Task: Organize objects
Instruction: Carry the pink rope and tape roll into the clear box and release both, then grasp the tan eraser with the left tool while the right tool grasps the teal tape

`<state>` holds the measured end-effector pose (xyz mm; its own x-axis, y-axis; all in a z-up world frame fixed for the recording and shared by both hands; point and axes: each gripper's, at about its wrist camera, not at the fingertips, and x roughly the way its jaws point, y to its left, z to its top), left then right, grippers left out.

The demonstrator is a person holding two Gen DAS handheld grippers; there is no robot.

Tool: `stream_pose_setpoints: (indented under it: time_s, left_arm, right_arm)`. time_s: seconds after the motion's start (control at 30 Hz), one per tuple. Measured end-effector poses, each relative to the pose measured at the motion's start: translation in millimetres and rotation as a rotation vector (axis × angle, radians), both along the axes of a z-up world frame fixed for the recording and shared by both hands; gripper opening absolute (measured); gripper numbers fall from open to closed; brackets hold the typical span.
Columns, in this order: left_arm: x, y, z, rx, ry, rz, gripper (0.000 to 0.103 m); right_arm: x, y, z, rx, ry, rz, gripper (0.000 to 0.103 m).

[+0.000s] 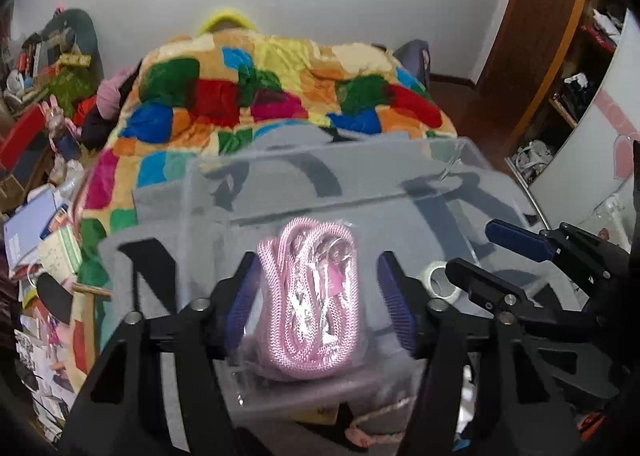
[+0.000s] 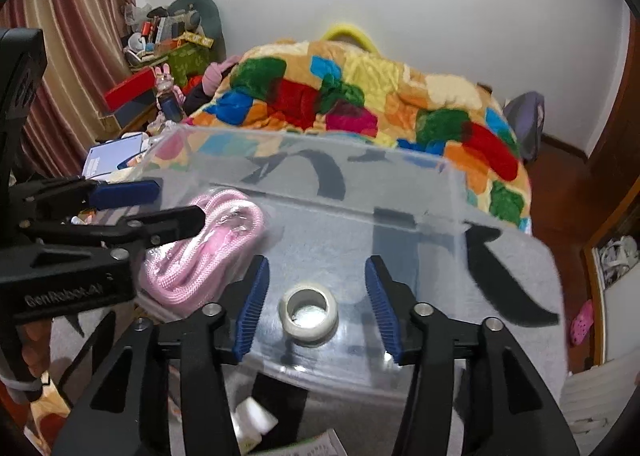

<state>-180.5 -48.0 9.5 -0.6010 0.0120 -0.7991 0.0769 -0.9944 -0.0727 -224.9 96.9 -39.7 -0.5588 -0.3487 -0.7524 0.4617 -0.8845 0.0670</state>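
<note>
A clear plastic bin stands on a grey cloth on the bed. A pink braided cord in a clear bag lies in the bin's left part. My left gripper is open with its blue pads on either side of the bag, not pressing it. A white tape roll lies on the bin floor. My right gripper is open above it, pads apart on both sides, and shows in the left wrist view.
A colourful patchwork blanket covers the bed behind the bin. A cluttered table with books and boxes stands at the left. A wooden wardrobe is at the right. Small items lie below the bin's near edge.
</note>
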Motion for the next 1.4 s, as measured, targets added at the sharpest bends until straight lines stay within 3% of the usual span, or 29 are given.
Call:
stream_pose_setpoints:
  time_s: [0.2, 0.4, 0.6, 0.67, 0.73, 0.83, 1.1, 1.27, 1.4]
  left_arm:
    - [43.2, 5.2, 31.0, -0.049, 0.110, 0.009, 0.096]
    - [87.2, 11.3, 22.6, -0.092, 0.121, 0.010, 0.097]
    - [112.3, 5.4, -7.7, -0.062, 0.079, 0.023, 0.096]
    - [117.1, 0.6, -18.2, -0.049, 0.068, 0.042, 0.087]
    - [116.4, -5.4, -31.0, -0.033, 0.031, 0.051, 0.067]
    - [112.3, -13.4, -44.8, -0.007, -0.001, 0.063, 0.065]
    - [92.2, -7.8, -67.0, 0.014, -0.058, 0.037, 0.065]
    - [78.6, -2.6, -74.7, 0.003, -0.080, 0.054, 0.064]
    - [79.2, 4.4, -74.6, 0.002, -0.052, 0.032, 0.040]
  right_arm:
    - [39.6, 16.7, 30.4, -0.042, 0.097, 0.007, 0.067]
    - [83.8, 34.0, 27.1, -0.088, 0.095, 0.008, 0.068]
    - [116.4, 36.7, 4.1, -0.103, 0.054, 0.006, 0.068]
    - [125.2, 35.7, -4.0, -0.121, 0.029, 0.013, 0.068]
    - [133.3, 35.8, -11.1, -0.142, 0.005, 0.021, 0.068]
    - [140.8, 36.2, -19.0, -0.161, -0.021, 0.033, 0.068]
    - [158.0, 25.7, -39.7, -0.127, -0.063, 0.096, 0.046]
    - [157.4, 19.0, -50.4, -0.116, -0.095, 0.118, 0.021]
    - [158.4, 19.4, -52.3, -0.121, -0.087, 0.119, 0.016]
